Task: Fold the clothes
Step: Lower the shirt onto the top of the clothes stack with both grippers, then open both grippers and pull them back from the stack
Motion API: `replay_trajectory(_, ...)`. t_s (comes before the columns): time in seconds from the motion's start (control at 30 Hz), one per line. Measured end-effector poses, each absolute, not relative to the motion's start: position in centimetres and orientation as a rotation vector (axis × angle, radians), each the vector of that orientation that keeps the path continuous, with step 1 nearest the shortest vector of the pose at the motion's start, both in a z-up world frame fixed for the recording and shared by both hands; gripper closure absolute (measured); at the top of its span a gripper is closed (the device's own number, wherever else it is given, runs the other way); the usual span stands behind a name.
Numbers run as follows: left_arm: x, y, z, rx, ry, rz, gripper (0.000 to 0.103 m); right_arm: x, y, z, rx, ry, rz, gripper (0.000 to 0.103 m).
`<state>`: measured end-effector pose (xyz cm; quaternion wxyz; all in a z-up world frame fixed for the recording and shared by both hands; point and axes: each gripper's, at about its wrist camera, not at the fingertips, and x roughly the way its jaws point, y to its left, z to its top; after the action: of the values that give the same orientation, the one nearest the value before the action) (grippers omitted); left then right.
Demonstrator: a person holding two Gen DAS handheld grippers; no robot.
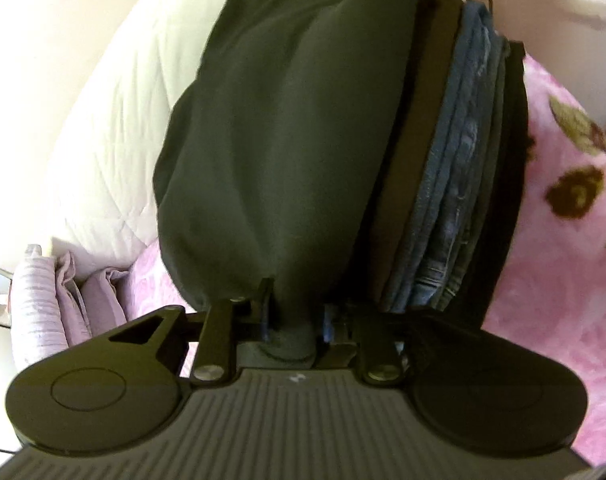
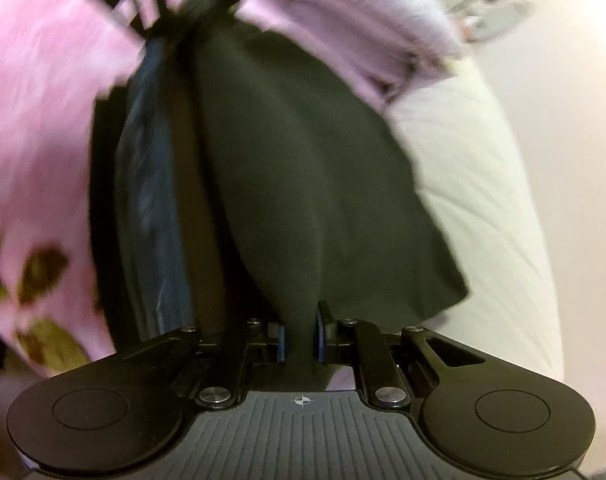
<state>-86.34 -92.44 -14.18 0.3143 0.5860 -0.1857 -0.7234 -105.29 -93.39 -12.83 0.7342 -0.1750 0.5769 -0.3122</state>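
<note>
Dark green cloth (image 1: 287, 140) hangs between my two grippers: the left gripper (image 1: 293, 316) and the right gripper (image 2: 301, 338) each pinch one end tightly. Beside it, touching, stands a stack of folded clothes (image 1: 455, 184) on the pink flowered blanket (image 1: 563, 216).

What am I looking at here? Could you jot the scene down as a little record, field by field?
Held item: dark folded garment, gripped at opposite ends
Left gripper: jaws shut on the garment
Right gripper: jaws shut on the garment
Beside it: stack of folded clothes, blue denim among dark layers
Underneath: pink floral blanket
Other side: white quilted bedding
Also seen: lilac folded fabric
</note>
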Motion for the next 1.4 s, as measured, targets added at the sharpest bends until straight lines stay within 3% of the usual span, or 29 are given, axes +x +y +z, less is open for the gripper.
replay_trajectory(0.2, -84.3, -91.2, -12.7, 1.524, -0.486, -1.909, 0.077, -105.6, -93.1, -11.4, -0.394, 1.275, -0.723, 0.081)
replay_trajectory(0.43, -87.6, -92.7, -15.1, 1.555, -0.439, -1.915, 0.086, -105.5, -92.2, -11.8, -0.292, 1.276, -0.736, 0.081)
replay_trajectory(0.7, -88.0, -92.5, -14.2, 1.547, -0.385, -1.907, 0.085, -106.5, -91.8, -12.7, -0.238, 1.289, -0.743, 0.081)
replay_trajectory(0.87, -87.3, -92.6, -12.6, 1.483, -0.202, -1.869, 0.080, -106.8, -91.0, -12.3, -0.234, 1.286, -0.772, 0.077)
replay_trajectory(1.0, -85.4, -92.5, -9.8, 1.397, 0.038, -1.816, 0.069, -106.9, -91.1, -11.7, -0.131, 1.252, -0.816, 0.073)
replay_trajectory(1.17, -82.8, -91.8, -7.4, 1.196, 0.384, -1.721, 0.063, -108.3, -91.7, -9.5, 0.167, 1.124, -0.915, 0.067)
replay_trajectory(1.27, -82.6, -90.8, -6.4, 1.138, 0.423, -1.669, 0.051, -108.9, -91.8, -8.1, 0.322, 1.043, -0.966, 0.057)
replay_trajectory(1.33, -82.8, -90.2, -5.6, 1.114, 0.416, -1.658, 0.036, -109.4, -91.9, -7.2, 0.425, 0.986, -0.998, 0.053)
replay_trajectory(1.4, -82.9, -89.7, -4.7, 1.074, 0.424, -1.656, 0.030, -109.7, -91.7, -6.2, 0.511, 0.934, -1.027, 0.049)
